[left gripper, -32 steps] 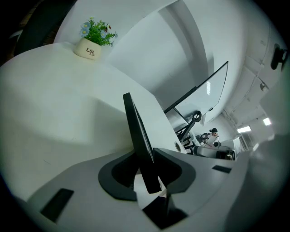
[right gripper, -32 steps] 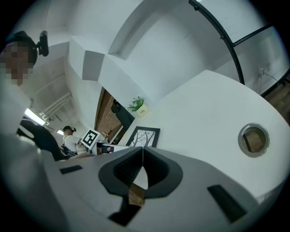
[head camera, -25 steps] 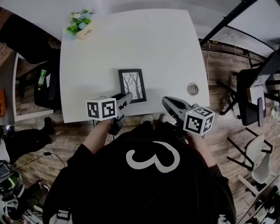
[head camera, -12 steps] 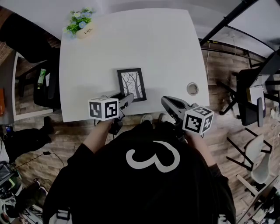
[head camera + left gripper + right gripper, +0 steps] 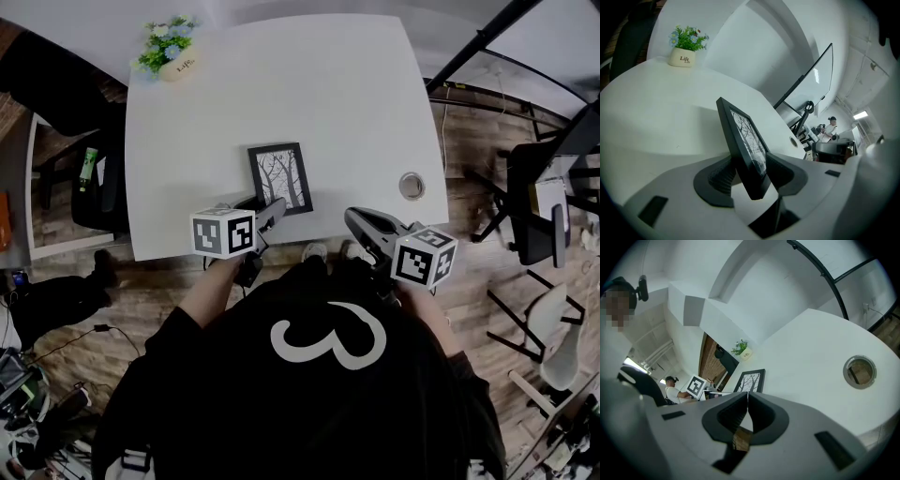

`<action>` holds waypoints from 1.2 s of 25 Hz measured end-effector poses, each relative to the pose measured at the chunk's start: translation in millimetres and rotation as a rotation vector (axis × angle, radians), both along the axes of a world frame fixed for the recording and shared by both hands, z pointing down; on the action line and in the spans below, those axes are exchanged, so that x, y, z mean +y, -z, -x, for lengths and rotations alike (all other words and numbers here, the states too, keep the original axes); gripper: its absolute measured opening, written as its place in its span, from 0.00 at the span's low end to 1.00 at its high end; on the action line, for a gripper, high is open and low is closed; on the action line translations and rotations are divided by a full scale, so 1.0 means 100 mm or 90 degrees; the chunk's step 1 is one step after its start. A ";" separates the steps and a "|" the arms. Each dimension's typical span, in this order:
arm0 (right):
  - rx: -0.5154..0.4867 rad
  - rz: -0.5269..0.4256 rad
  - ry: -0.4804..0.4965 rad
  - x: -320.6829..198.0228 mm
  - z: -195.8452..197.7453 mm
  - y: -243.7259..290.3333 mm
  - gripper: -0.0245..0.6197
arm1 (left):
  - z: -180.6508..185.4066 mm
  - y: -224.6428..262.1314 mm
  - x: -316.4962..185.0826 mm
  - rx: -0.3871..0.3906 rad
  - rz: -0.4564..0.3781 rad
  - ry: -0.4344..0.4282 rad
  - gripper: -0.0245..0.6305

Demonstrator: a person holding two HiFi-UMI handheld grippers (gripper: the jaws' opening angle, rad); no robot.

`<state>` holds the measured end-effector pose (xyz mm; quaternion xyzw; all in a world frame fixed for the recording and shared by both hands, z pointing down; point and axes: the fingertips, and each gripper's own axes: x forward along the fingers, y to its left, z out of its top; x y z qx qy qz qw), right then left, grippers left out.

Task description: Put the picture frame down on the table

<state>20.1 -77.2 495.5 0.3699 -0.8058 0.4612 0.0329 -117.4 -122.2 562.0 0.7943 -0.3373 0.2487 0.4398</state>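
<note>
A black picture frame with a bare-tree print is face up over the near middle of the white table. My left gripper is shut on its near edge. In the left gripper view the frame stands edge-on between the two dark pads, and I cannot tell whether it touches the table. My right gripper is shut and empty at the table's near edge, right of the frame. From the right gripper view the frame shows just beyond the shut jaws.
A small flower pot stands at the table's far left corner. A round cable hole sits near the right edge. Dark chairs and a black metal stand surround the table. Another person is far off.
The left gripper and the frame have shifted slightly farther onto the table and to the left. The right gripper has stayed in place.
</note>
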 end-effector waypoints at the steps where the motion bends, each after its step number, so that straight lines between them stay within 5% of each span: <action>1: -0.012 0.005 -0.003 0.00 0.00 0.00 0.08 | 0.00 0.00 -0.01 -0.006 -0.003 -0.001 0.33; 30: -0.030 0.023 -0.009 0.05 -0.06 -0.04 0.08 | 0.14 -0.05 -0.04 -0.070 -0.034 0.007 0.41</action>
